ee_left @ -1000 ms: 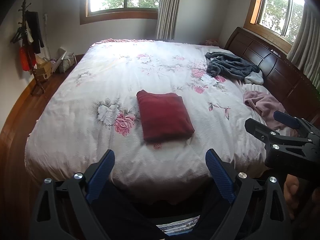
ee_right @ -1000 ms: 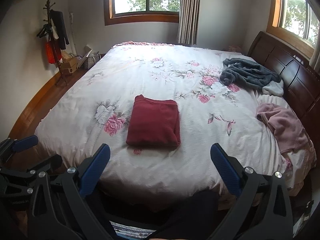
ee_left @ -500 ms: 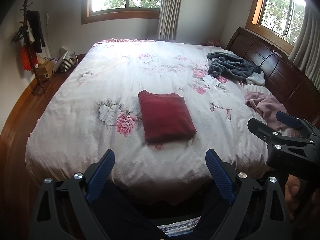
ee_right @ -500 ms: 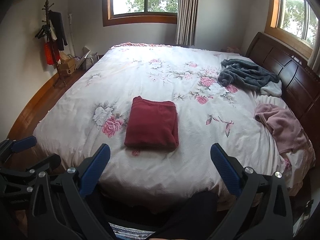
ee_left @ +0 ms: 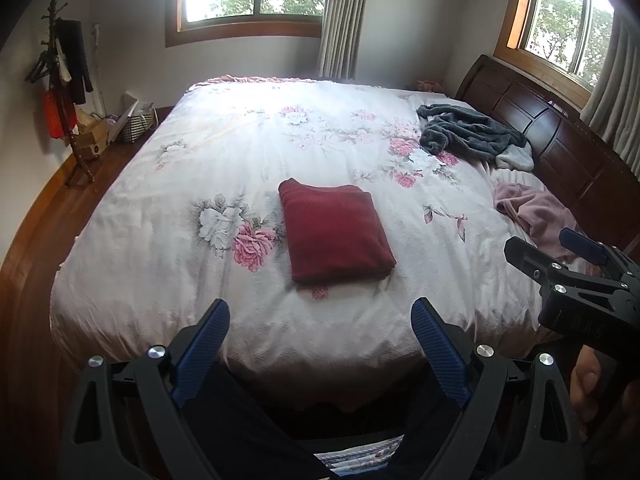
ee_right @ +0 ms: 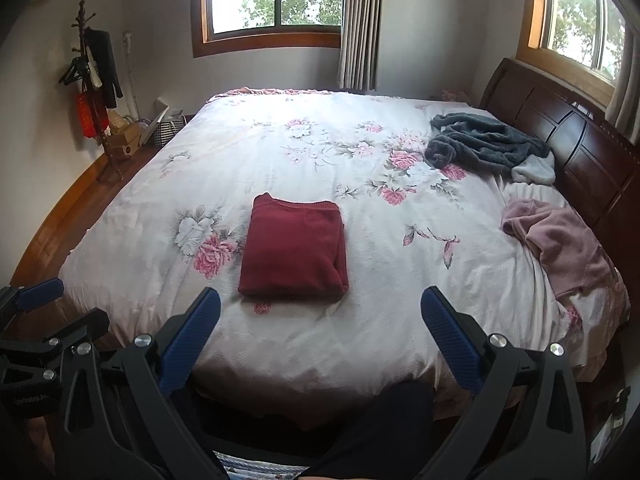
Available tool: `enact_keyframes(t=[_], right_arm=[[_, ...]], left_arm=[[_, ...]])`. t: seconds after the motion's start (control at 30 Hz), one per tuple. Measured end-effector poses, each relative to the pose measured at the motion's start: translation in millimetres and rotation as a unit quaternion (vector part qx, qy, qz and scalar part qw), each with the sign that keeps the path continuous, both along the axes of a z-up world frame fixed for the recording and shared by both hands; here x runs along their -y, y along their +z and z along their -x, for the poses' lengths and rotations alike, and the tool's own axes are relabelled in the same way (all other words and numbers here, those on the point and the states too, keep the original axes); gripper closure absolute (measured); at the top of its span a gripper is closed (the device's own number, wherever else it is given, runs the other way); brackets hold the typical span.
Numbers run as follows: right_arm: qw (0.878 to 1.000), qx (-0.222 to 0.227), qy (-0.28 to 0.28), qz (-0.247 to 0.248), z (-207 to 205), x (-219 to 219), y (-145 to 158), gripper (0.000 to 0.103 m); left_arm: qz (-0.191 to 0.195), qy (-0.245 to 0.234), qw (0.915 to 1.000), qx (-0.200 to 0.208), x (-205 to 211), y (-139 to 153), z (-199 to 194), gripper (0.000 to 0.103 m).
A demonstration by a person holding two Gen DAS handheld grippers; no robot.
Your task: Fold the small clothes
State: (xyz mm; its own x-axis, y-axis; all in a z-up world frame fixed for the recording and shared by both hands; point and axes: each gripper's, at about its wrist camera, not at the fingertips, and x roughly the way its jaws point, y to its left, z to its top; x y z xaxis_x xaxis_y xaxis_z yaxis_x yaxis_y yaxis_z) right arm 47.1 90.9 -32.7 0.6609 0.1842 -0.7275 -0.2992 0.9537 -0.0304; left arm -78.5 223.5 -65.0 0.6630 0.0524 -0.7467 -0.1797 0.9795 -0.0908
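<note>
The red garment (ee_right: 294, 248) lies folded on the bed (ee_right: 280, 152), ahead of both grippers. The pink garment (ee_right: 560, 240) sits unfolded far right, nearer the right gripper (ee_right: 320, 320). Left gripper (ee_left: 320, 332) and right both gape empty.

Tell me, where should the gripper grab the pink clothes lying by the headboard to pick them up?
Probably the raised bunched fold at the near-left end of the pink garment, coming from above on the bed's open side. It lies crumpled, so that ridge gives the right gripper, now open and empty, something to pinch; the wooden headboard blocks the far side.
</note>
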Motion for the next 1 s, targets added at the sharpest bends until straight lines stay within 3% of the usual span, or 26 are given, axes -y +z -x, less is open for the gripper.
enact_keyframes(t=[1.0], right_arm=[[1.000, -0.003, 0.004, -0.001, 4.1, -2.9, -3.5, 0.003]], left_arm=[[0.002, 0.002, 1.0000, 0.001, 1.3, -1.6, 2.1, 0.011]])
